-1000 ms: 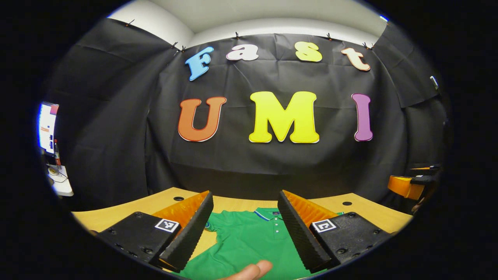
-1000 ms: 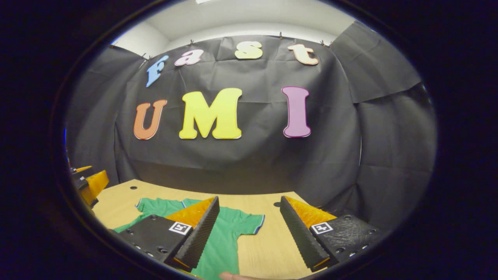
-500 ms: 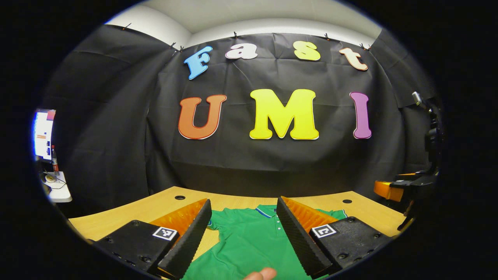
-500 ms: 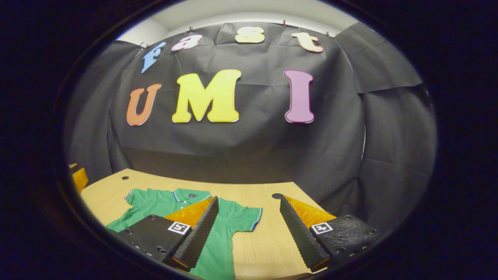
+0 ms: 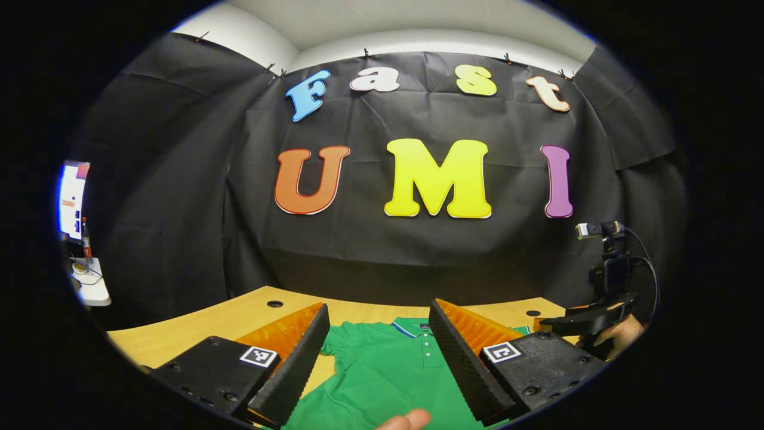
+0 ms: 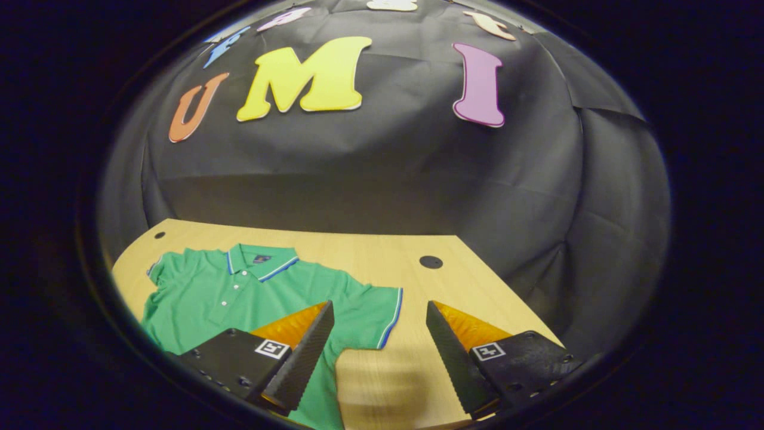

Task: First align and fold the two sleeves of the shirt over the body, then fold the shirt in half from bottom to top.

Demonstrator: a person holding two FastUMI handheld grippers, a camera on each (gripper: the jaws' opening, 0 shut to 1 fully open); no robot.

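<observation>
1. Left gripper view: the left gripper [image 5: 377,364] hangs above the wooden table [image 5: 197,328] with its jaws spread wide and nothing between them.
2. The green polo shirt [image 5: 382,370] lies flat on the table under that gap, collar toward the booth wall, and a fingertip [image 5: 409,420] shows at the bottom edge.
3. At the right edge, the right gripper [image 5: 588,319] is held by a hand [image 5: 621,334].
4. Right gripper view: the right gripper [image 6: 377,352] is wide apart and empty, above the shirt's sleeve [image 6: 370,313], which lies spread out on the table [image 6: 406,263].
5. Both sleeves lie unfolded.
</observation>
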